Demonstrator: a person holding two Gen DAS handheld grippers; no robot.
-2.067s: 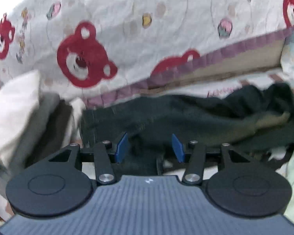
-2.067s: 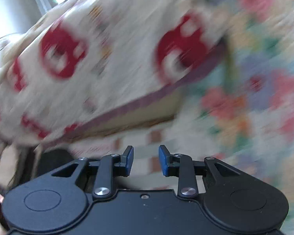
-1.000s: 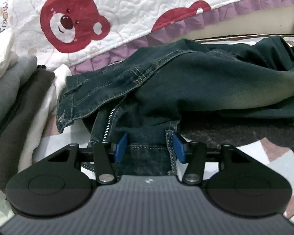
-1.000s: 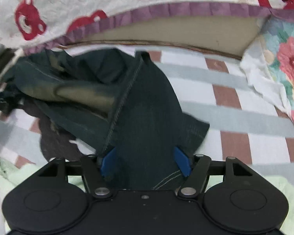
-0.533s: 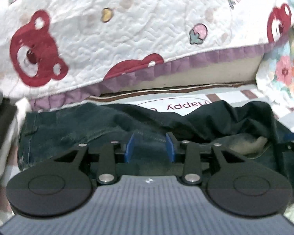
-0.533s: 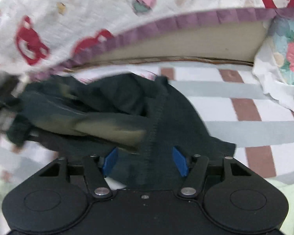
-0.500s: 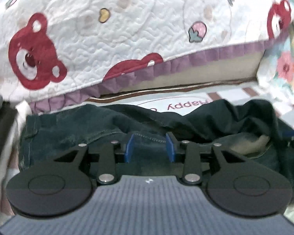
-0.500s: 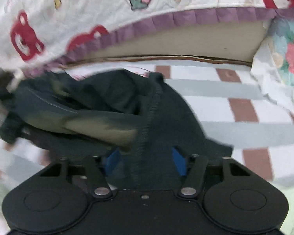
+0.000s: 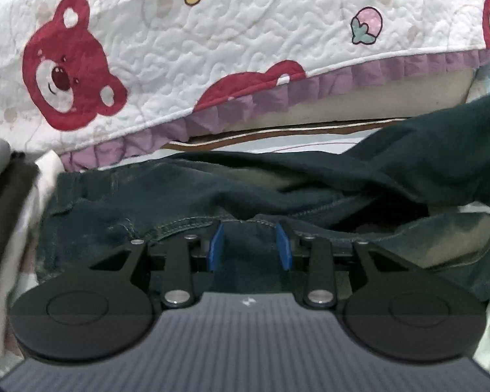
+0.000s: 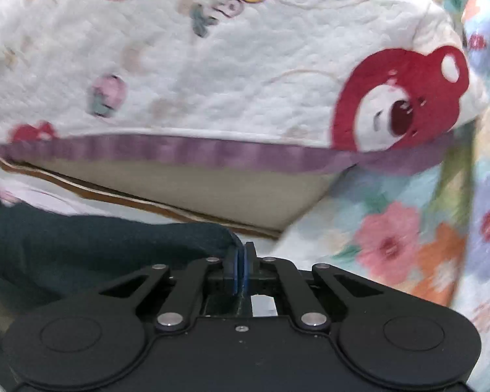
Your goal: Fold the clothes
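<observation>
Leftmost in the left wrist view, a stack of folded clothes in grey, dark and cream layers sits blurred at the frame's edge. Just to its right lie the dark jeans, their stitched waistband nearest the camera and the rest running off to the right, where one leg rises clear of the bed toward the far right. The left gripper has its blue pads partly apart with a bunched fold of the waistband filling the gap between them, so it is clamped on the denim. Behind the jeans, on the far side, a white quilt printed with red bears hangs over a mattress edge, trimmed with a purple frill.

Over in the right wrist view, the jeans' dark fabric fills the near left and tapers to a tip at the right gripper. Its jaws have just been closing, and the pads now stand pressed together with only a thin edge of denim pinched between them. The bear quilt spans the far side here too, somewhat blurred, and a floral bedcover with pink and orange flowers fills the right.
</observation>
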